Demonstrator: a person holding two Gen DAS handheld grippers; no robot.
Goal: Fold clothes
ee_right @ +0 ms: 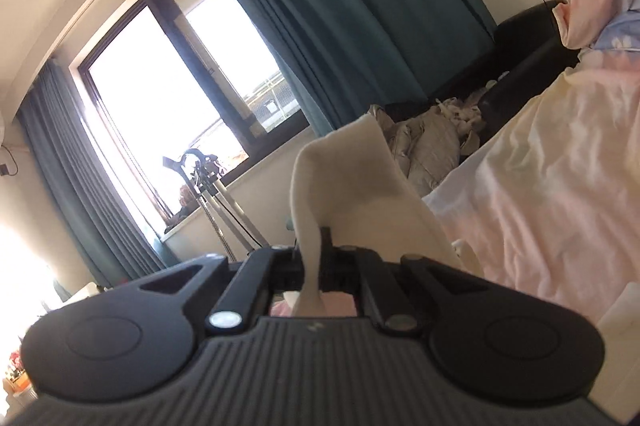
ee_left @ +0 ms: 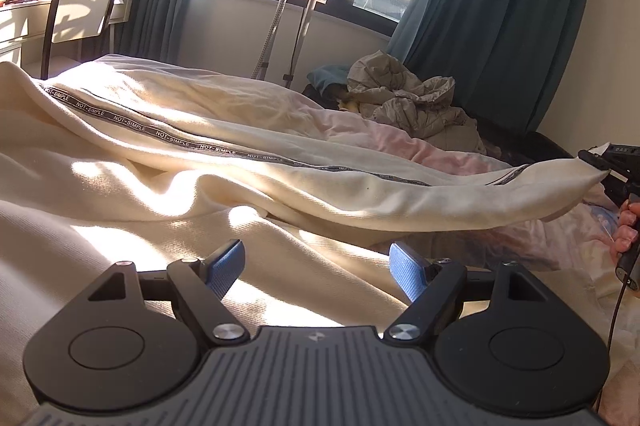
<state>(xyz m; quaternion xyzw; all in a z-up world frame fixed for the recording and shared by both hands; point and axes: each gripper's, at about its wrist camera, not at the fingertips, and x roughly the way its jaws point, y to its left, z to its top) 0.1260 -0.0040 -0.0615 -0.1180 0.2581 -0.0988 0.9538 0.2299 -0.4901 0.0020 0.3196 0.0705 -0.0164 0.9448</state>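
The cream garment (ee_left: 248, 146) is lying spread and unfolded across the bed (ee_left: 472, 150), so folding is only beginning: the right tongs (ee_right: 314, 262) are pinching its lifted end, while the left tongs (ee_left: 318, 264) are hovering wide and empty over its near part.

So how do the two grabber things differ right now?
The left gripper stands open, its blue pads wide apart and holding nothing; the right gripper is shut on the end of the cream garment. The left hangs just above the spread fabric; the right holds its end clear of the bed. Both share one black build.
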